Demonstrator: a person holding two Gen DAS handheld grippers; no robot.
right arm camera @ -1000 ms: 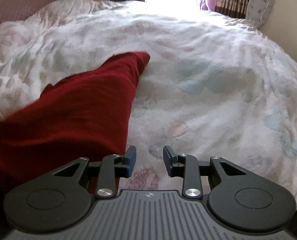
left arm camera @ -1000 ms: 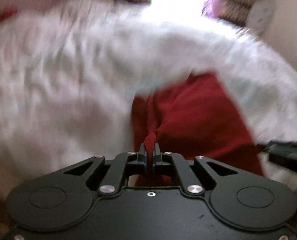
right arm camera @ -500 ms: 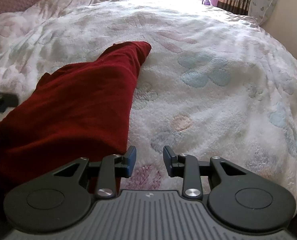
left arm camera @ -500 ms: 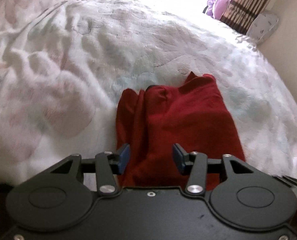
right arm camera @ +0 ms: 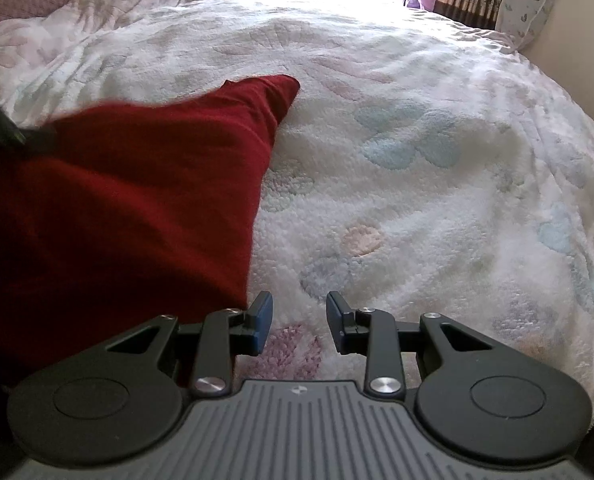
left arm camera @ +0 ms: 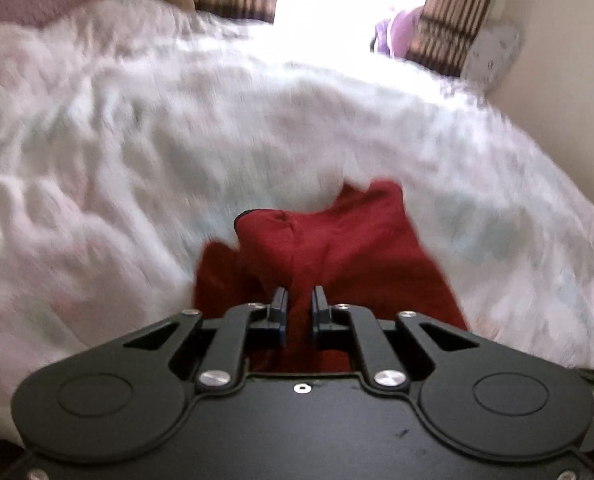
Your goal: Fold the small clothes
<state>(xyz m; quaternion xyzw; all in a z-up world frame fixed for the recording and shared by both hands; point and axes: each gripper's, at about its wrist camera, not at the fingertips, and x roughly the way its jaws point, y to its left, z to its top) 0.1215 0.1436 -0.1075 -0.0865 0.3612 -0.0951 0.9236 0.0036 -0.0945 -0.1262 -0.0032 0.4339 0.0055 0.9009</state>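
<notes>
Left hand-held gripper [left arm camera: 298,300] half-parted astride red garment [left arm camera: 337,248] ridge, seemingly to pinch a fold; right hand-held gripper [right arm camera: 299,307] open, empty, just beside its edge over bed [right arm camera: 417,160].

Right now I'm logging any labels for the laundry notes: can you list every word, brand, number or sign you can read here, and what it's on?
None can be read.
Red garment: no tag or print shows.
Blanket: flower pattern only, no lettering.
Right gripper: a tiny mark on its grey ribbed plate, too small to read.
Left gripper: plain black, no text; that view is blurred.
</notes>
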